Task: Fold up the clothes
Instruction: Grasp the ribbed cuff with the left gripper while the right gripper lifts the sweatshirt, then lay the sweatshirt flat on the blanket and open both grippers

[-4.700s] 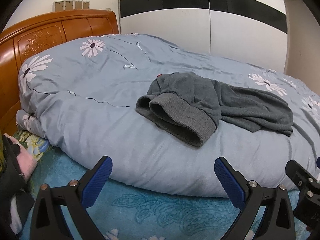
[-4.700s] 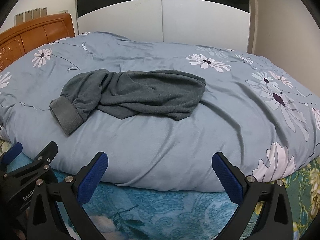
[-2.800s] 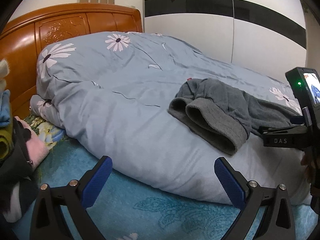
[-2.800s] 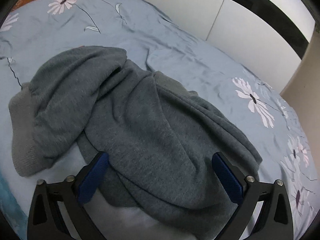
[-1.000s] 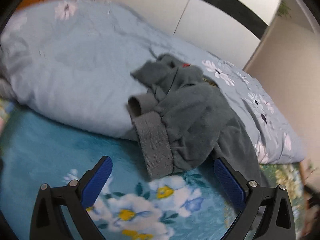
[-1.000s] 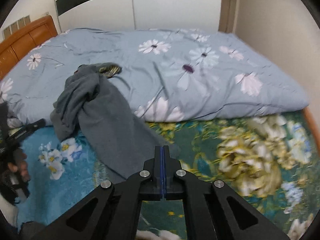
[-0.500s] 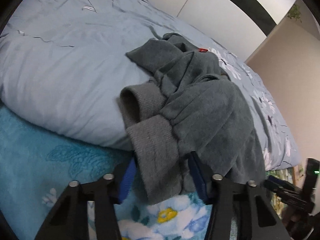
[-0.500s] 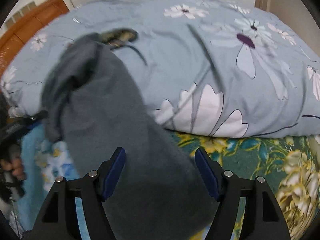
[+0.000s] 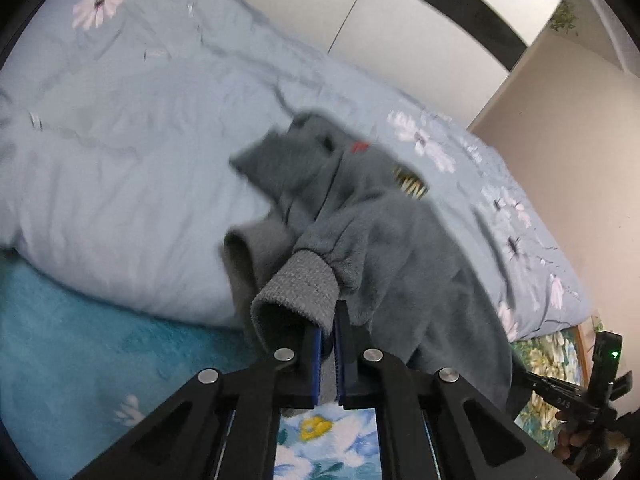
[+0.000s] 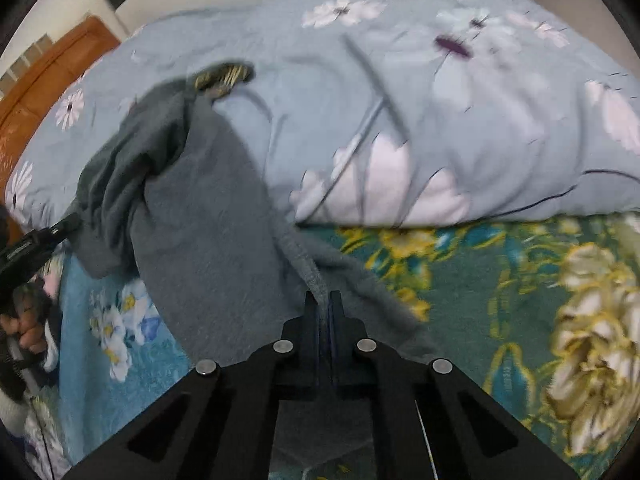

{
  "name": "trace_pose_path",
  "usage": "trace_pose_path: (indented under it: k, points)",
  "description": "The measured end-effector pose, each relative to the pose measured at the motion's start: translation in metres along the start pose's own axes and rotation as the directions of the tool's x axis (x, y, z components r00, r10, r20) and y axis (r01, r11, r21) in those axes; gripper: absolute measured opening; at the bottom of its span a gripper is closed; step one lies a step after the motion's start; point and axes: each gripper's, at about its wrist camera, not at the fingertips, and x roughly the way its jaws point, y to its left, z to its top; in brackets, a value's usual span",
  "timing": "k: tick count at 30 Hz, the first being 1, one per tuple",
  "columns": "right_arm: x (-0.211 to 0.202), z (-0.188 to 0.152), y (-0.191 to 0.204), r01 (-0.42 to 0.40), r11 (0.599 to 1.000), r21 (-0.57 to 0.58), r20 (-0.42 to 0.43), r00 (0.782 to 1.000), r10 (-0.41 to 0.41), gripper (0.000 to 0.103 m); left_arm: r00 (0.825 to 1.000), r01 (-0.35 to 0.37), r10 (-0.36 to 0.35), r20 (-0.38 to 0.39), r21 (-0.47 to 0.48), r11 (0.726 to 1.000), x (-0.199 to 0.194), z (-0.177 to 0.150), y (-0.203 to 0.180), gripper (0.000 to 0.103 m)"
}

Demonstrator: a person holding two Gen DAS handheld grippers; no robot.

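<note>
A dark grey fleece garment [image 9: 400,248] hangs off the front of the blue-grey quilt [image 9: 120,168] down onto the floral sheet. My left gripper [image 9: 328,320] is shut on its ribbed cuff [image 9: 300,288]. My right gripper [image 10: 323,300] is shut on a seamed edge of the same garment [image 10: 200,208], which stretches away up toward the quilt [image 10: 400,100]. A yellow-striped patch [image 10: 222,76] shows at the garment's far end. Each gripper appears at the edge of the other's view.
The puffy flowered quilt covers most of the bed. A blue floral sheet [image 9: 80,352] lies in front on the left, a green and yellow one [image 10: 520,300] on the right. A wooden headboard [image 10: 52,76] stands far left, a wardrobe [image 9: 320,12] behind. A hand [image 10: 28,328] holds the left gripper.
Both grippers have shut on the garment: the left on the ribbed cuff, the right on a seamed edge. The garment has been dragged from the quilt's top toward the bed's front.
</note>
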Motion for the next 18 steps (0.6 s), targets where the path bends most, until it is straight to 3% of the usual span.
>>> trace_pose_path:
  k: [5,9,13,15,18]
  points:
    - [-0.055,0.031,-0.011,0.077,0.997,-0.001,0.135,0.988,-0.076,0.003,0.992,-0.016,0.003,0.126,0.098,0.995,-0.058,0.031,-0.02,0.005]
    - [-0.115,0.042,-0.014,0.133,0.991,-0.023,0.281,0.952,-0.121,0.003,0.974,-0.037,-0.003,0.225,0.174,0.984,-0.105,0.055,-0.035,0.005]
    - [-0.157,0.007,-0.012,0.197,0.978,-0.061,0.391,0.907,-0.159,0.003,0.962,-0.111,0.053,0.268,0.209,0.972,-0.141,0.022,-0.012,0.005]
    - [-0.151,-0.028,-0.013,0.203,0.975,-0.088,0.355,0.921,-0.16,0.003,0.97,-0.164,0.122,0.21,0.195,0.967,-0.139,-0.014,0.018,0.005]
    - [-0.116,-0.082,-0.018,0.176,0.978,-0.111,0.217,0.965,-0.149,0.003,0.974,-0.214,0.206,0.088,0.085,0.973,-0.127,-0.069,0.07,0.006]
